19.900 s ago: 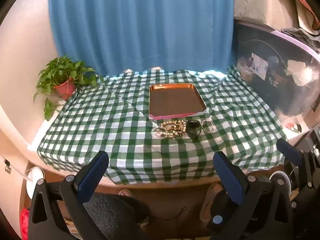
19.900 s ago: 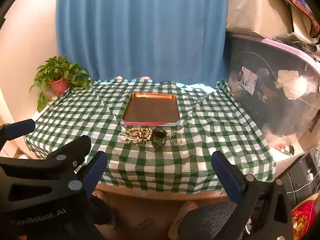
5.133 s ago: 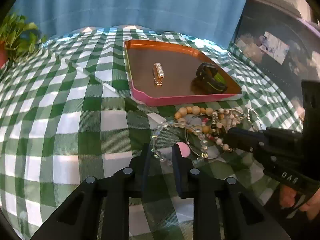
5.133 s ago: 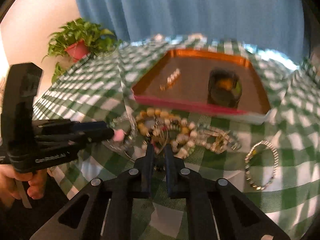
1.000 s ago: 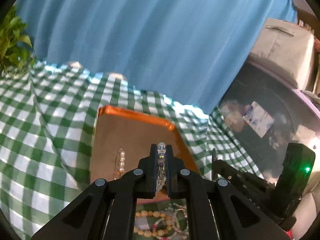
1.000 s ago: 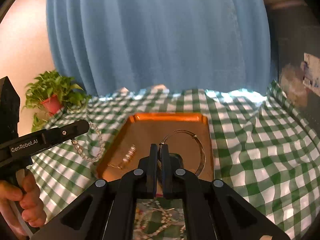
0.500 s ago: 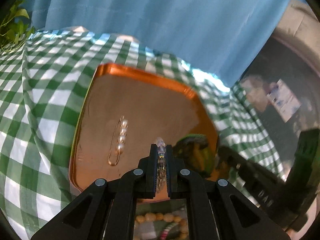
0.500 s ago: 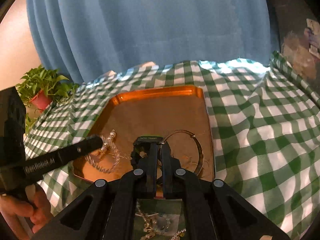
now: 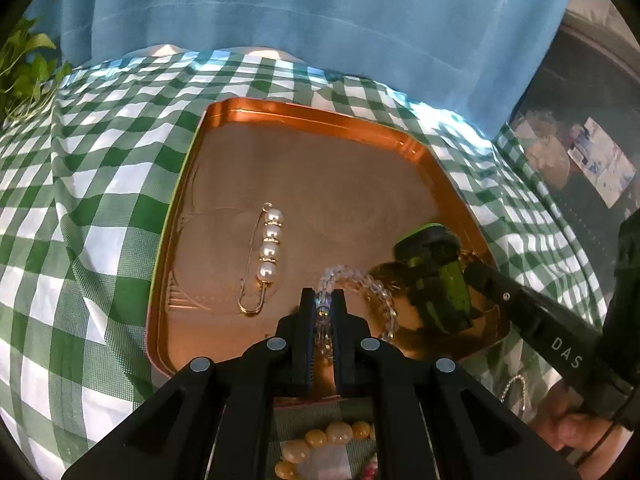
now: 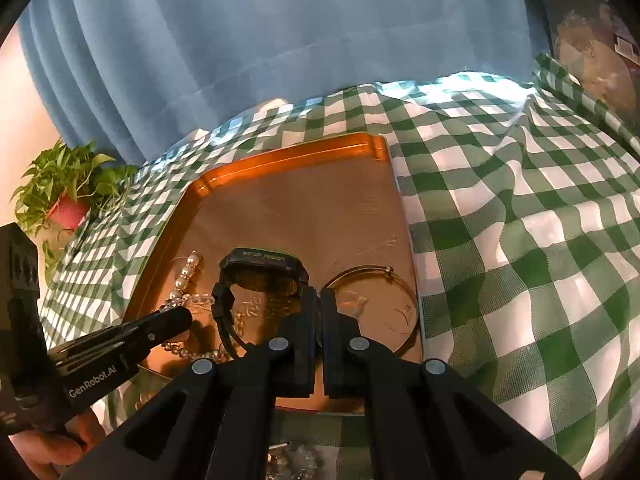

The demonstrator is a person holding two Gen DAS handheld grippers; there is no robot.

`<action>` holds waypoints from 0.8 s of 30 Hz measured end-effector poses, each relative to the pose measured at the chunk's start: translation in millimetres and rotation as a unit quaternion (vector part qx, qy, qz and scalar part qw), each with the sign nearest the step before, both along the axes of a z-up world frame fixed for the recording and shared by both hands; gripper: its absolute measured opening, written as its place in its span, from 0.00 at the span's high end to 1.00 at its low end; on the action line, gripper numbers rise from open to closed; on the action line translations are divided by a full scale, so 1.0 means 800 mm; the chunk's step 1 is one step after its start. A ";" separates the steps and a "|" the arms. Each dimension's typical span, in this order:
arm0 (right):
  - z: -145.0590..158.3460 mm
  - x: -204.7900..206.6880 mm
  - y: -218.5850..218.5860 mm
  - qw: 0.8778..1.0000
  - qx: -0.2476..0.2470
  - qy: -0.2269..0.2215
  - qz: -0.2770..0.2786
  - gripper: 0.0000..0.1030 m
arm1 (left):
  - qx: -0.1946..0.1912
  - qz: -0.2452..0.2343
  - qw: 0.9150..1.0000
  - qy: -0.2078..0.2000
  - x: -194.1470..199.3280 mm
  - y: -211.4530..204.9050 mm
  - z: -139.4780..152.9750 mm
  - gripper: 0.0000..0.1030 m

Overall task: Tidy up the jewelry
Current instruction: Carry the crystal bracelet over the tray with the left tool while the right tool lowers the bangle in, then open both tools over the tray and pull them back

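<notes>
A copper tray [image 9: 320, 112] lies on the green checked cloth. My left gripper [image 9: 324, 300] is shut on a clear bead bracelet [image 9: 360, 280], whose loop rests on the tray floor beside a pearl pin [image 9: 268, 256] and a black-and-green watch [image 9: 436, 276]. In the right wrist view my right gripper [image 10: 320, 296] is low over the tray [image 10: 280, 156]. It pinches the left edge of a thin gold bangle [image 10: 376, 300] that lies flat, and its jaws are starting to open. The watch [image 10: 260, 272] sits just left of it, and the left gripper [image 10: 176, 318] reaches in from the left.
Loose beaded strands [image 9: 332, 436] lie on the cloth in front of the tray, with a chain bracelet [image 9: 516, 388] to their right. A potted plant [image 10: 68, 192] stands at the far left. A blue curtain hangs behind, and a dark cabinet [image 9: 580, 152] flanks the right.
Both grippers have come down and tilted toward the tray. The bead bracelet and the gold bangle, hanging in the air a second ago, now rest on the tray floor.
</notes>
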State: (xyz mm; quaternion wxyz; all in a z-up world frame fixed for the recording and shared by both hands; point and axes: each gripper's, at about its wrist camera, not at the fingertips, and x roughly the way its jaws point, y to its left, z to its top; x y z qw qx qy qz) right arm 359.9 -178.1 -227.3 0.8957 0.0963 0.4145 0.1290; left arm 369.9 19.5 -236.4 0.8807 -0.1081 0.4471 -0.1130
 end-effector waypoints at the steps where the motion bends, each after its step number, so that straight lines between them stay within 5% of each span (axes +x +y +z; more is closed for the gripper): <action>1: 0.001 -0.001 0.001 1.000 0.001 -0.002 0.002 0.90 | 0.008 0.000 1.000 0.002 0.000 -0.001 0.001 0.90; 4: 0.004 -0.003 0.001 1.000 0.001 -0.002 -0.001 0.75 | 0.022 0.017 1.000 0.009 -0.001 0.002 0.004 0.77; 6: 0.009 -0.006 0.002 1.000 -0.009 -0.007 -0.005 0.65 | 0.012 0.019 1.000 0.008 -0.005 0.004 0.011 0.45; 8: 0.016 -0.010 0.003 1.000 -0.018 -0.017 -0.001 0.64 | 0.015 0.017 1.000 -0.010 -0.015 0.002 0.023 0.34; 12: 0.031 -0.029 0.001 0.999 -0.031 -0.039 -0.001 0.51 | 0.042 0.011 0.998 -0.054 -0.052 0.002 0.055 0.32; 16: 0.050 -0.067 -0.011 0.996 -0.045 -0.069 -0.022 0.51 | 0.042 0.023 0.994 -0.094 -0.111 0.014 0.078 0.31; 20: 0.068 -0.125 -0.031 0.993 -0.039 -0.098 -0.044 0.51 | 0.004 0.040 0.995 -0.096 -0.166 0.033 0.083 0.30; 24: 0.084 -0.185 -0.044 0.990 -0.041 -0.127 -0.041 0.52 | 0.007 0.039 0.993 -0.109 -0.220 0.034 0.080 0.30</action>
